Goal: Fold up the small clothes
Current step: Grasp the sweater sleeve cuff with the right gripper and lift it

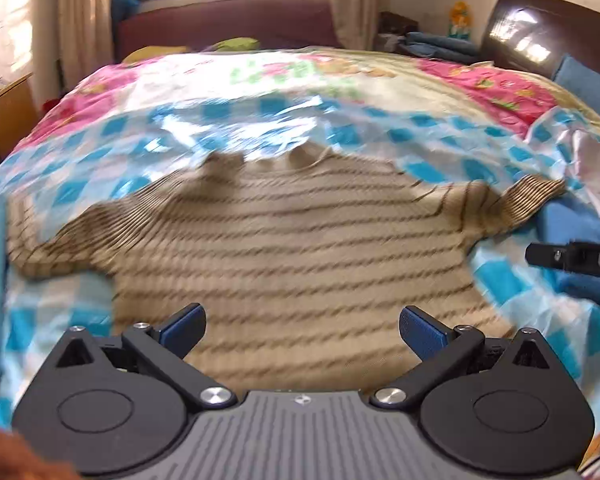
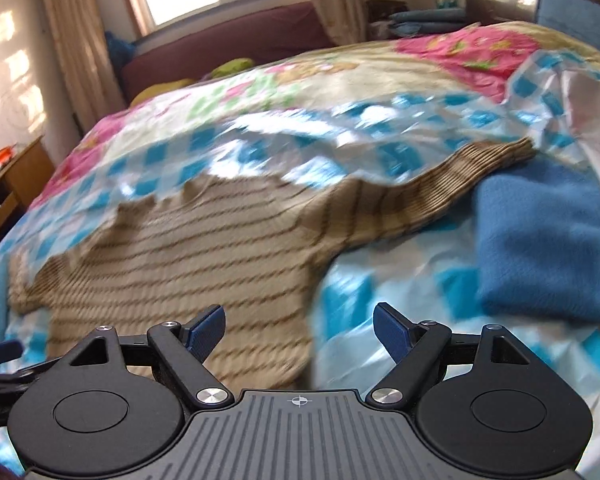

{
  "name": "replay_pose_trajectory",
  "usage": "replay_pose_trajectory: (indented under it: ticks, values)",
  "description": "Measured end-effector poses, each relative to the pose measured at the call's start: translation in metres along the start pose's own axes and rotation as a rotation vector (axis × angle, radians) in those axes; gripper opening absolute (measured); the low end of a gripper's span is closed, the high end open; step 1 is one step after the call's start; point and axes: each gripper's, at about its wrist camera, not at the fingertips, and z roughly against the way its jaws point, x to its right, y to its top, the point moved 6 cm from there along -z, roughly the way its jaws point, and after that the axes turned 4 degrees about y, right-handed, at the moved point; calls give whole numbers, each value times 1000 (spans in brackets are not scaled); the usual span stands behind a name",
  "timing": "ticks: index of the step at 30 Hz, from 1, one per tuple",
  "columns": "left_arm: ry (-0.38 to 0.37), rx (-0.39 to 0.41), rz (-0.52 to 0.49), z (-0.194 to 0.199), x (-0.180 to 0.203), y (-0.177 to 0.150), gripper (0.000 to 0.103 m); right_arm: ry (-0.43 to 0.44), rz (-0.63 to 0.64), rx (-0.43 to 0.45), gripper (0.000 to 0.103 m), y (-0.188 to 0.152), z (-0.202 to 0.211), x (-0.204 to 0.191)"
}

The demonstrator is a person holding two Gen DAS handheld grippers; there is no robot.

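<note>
A small tan sweater with thin dark stripes (image 1: 284, 240) lies spread flat on the bed, sleeves out to both sides; it also shows in the right wrist view (image 2: 180, 248). My left gripper (image 1: 302, 330) is open and empty, hovering over the sweater's bottom hem. My right gripper (image 2: 299, 330) is open and empty, just above the sweater's lower right corner. Its black finger tip (image 1: 572, 260) shows at the right edge of the left wrist view. Both views are motion-blurred.
A blue-and-white checked sheet (image 1: 508, 280) covers the bed over a floral quilt (image 1: 260, 72). A folded blue cloth (image 2: 540, 240) lies right of the sweater, under its right sleeve cuff. A wooden desk (image 1: 4, 112) stands at left, a headboard (image 1: 548, 32) at far right.
</note>
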Motion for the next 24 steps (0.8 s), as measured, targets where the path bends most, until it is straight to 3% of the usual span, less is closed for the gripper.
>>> replay_pose_trajectory:
  ticks: [3,9,15,21,24]
  values:
    - [-36,12,-25,-13,25,17,103,-43,-64,41,81,27,-6,42]
    - [-98,24,-62,-42,77,46,103,-121,-202,111,71,79,-33,121]
    - [-135,30,-85,-60,112,59,103,-175,-369,126,62,103,-73,186]
    - [-151,16,-80,-70,126,60,103,-124,-530,115,44,103,-106,215]
    - [-145,10,-79,-71,124,57,103,-89,-598,107,23,103,-120,222]
